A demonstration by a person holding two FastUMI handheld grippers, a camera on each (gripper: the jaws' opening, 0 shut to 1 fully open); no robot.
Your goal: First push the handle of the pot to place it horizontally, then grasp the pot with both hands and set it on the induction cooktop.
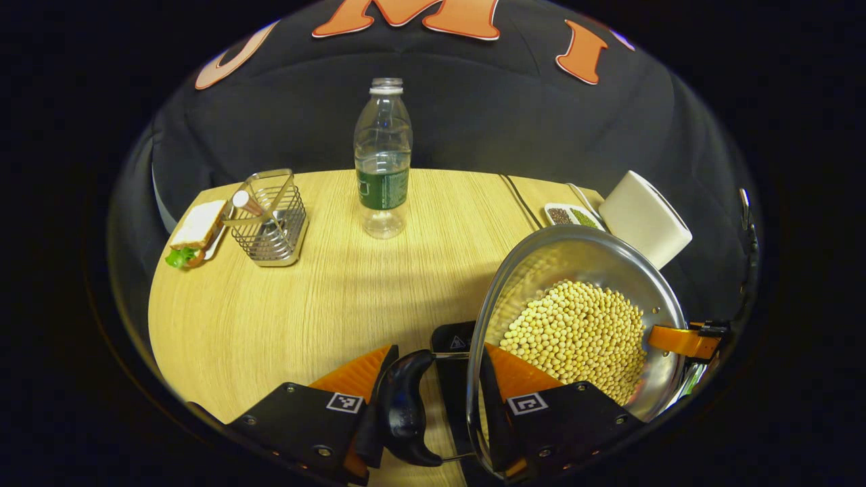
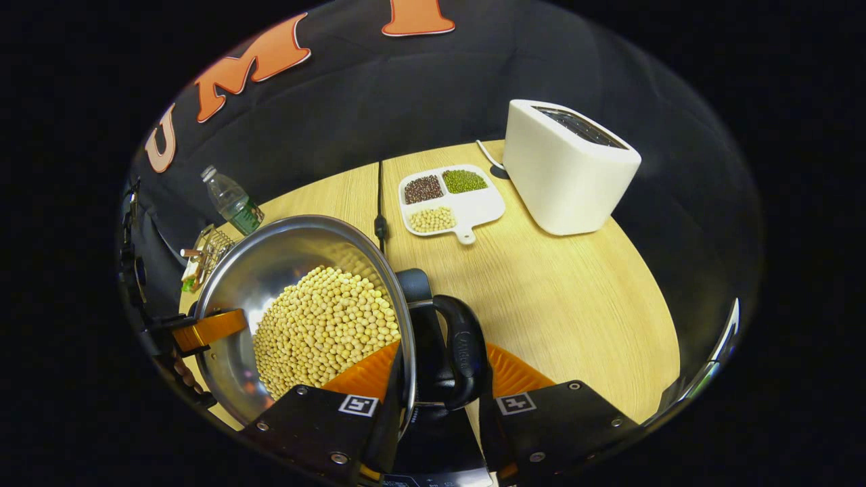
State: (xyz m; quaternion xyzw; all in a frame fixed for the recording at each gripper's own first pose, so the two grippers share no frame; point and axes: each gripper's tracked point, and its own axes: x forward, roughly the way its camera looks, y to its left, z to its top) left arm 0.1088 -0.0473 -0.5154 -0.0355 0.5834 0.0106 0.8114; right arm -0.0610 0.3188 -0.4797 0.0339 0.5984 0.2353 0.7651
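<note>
We had the left gripper (image 1: 433,399) and right gripper (image 2: 436,399) each clamping a pot (image 1: 582,325) handle between our fingers.

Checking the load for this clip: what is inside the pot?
The pot holds a heap of pale yellow beans covering most of its floor; the bottom beneath them is hidden.

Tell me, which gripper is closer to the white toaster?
Right. The right gripper grips the pot handle on the toaster's side; the left gripper holds the opposite handle, with the pot between it and the toaster.
</note>
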